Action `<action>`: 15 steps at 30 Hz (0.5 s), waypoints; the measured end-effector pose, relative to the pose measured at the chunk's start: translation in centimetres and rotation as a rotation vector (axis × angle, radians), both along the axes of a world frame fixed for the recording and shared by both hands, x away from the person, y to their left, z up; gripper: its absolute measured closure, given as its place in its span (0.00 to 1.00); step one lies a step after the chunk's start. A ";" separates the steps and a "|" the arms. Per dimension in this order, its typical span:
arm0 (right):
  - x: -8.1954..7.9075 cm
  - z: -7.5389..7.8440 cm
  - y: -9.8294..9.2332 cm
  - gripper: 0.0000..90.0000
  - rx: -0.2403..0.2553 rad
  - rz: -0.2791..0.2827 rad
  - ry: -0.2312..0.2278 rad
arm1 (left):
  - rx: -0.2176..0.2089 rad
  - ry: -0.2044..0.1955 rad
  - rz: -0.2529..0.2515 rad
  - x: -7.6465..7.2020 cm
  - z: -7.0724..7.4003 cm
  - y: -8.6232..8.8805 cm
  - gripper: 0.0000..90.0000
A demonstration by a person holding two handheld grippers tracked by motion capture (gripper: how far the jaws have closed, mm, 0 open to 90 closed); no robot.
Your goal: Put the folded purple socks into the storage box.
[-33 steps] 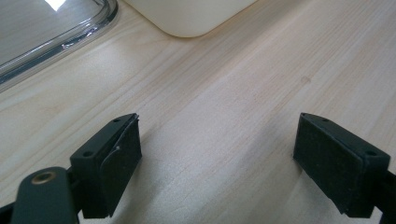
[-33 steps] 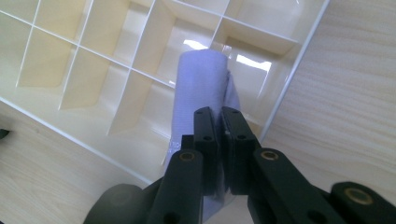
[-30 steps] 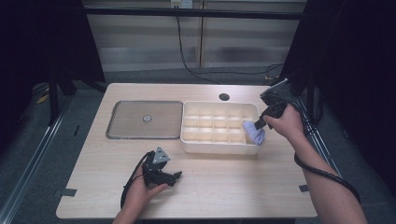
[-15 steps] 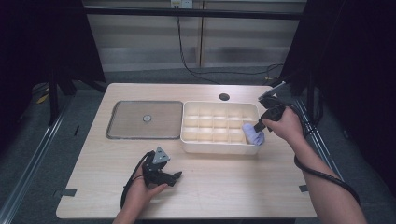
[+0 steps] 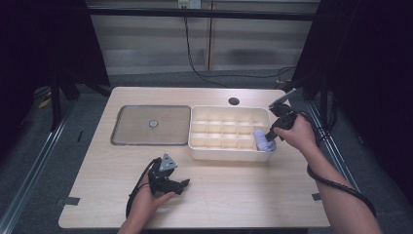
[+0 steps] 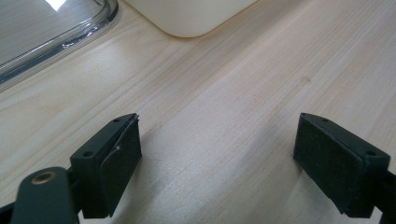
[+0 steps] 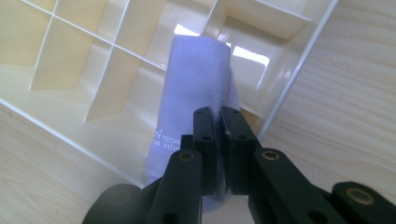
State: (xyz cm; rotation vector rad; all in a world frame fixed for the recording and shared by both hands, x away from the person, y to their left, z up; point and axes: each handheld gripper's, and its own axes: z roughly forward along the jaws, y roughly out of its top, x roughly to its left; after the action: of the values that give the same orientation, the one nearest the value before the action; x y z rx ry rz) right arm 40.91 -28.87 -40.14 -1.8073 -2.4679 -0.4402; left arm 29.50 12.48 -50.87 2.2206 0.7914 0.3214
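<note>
A cream divided organizer box [image 5: 197, 148] stands right of centre on the table. My right gripper [image 5: 269, 139] [image 7: 219, 114] is shut on a rolled light-purple cloth [image 5: 263, 140] [image 7: 196, 88], which hangs over the box's near-right corner compartment. White print shows on the cloth's lower part. My left gripper [image 5: 182, 185] [image 6: 217, 163] rests near the table's front edge, jaws wide open with bare wood between them. The box's rounded corner [image 6: 187, 18] shows ahead of it.
A clear flat lid [image 5: 151, 124] [image 6: 42, 32] with a small centre knob lies left of the box. A round cable hole [image 5: 234, 101] sits in the table behind the box. Cables trail from both grippers. Dark frame posts flank the table.
The right gripper has carried the cloth a little lower and toward the box's near-right corner. The left hand has stayed still.
</note>
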 end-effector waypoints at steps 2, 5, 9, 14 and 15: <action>0.0 -0.2 0.0 0.95 0.002 0.000 0.005 | 0.000 0.000 0.000 0.0 0.0 0.0 0.16; -0.1 -0.3 -0.1 0.95 0.002 -0.003 0.013 | 0.000 0.000 0.000 0.0 0.0 0.0 0.16; -0.2 -0.5 -0.1 0.95 0.000 0.004 0.011 | 0.000 0.000 0.000 0.0 0.0 0.0 0.16; -0.3 -0.7 0.0 0.93 -0.004 0.011 0.011 | 0.001 0.000 0.000 0.0 0.0 0.0 0.16; -0.3 -0.8 0.0 0.93 -0.004 0.009 0.014 | 0.001 0.000 0.000 0.0 0.0 0.0 0.16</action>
State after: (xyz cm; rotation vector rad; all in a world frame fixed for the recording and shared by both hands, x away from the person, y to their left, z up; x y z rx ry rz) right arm 40.61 -28.86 -40.91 -1.7943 -2.4679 -0.4204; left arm 29.50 12.48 -50.87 2.2212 0.7909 0.3218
